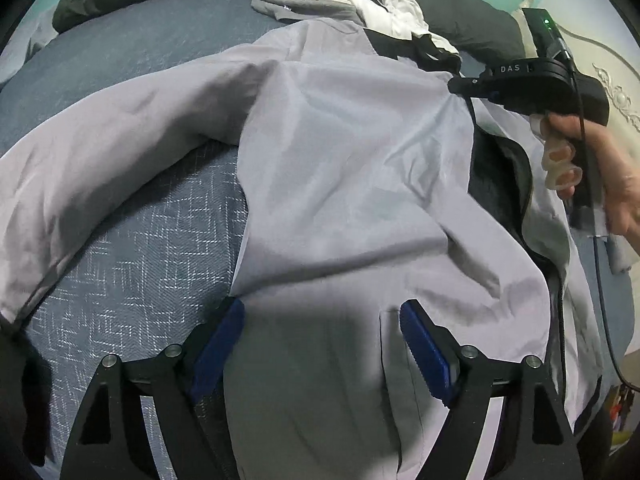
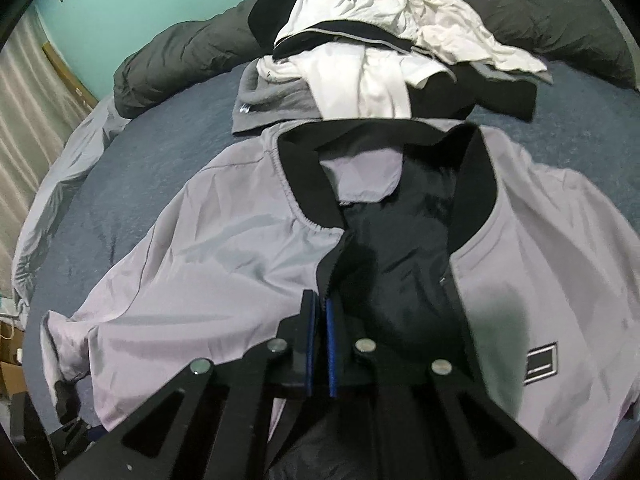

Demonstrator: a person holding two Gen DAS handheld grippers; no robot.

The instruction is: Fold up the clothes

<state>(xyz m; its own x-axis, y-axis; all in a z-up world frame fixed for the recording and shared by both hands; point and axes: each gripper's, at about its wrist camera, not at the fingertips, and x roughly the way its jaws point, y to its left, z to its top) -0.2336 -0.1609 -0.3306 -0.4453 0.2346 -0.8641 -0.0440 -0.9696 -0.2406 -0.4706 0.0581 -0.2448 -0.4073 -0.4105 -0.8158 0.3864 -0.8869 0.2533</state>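
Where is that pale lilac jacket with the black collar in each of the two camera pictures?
Left wrist view: the lilac jacket fills the middle, one sleeve stretching to the left edge, its hem between the open left gripper.
Right wrist view: the jacket spreads across the lower half, front open, dark lining showing, above the shut right gripper.
Shared landmark: the pile of white and black clothes behind its collar.

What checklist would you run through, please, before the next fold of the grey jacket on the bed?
1. Left tool open, nothing between its pads: ok.
2. Right tool shut at the zipper edge; whether it pinches the fabric: cannot tell.
3. Grey jacket flat: not ok, front open, black lining showing.
4. Sleeve spread out sideways, unfolded: ok.
5. Clothes pile clear of the jacket: not ok, it touches the collar.
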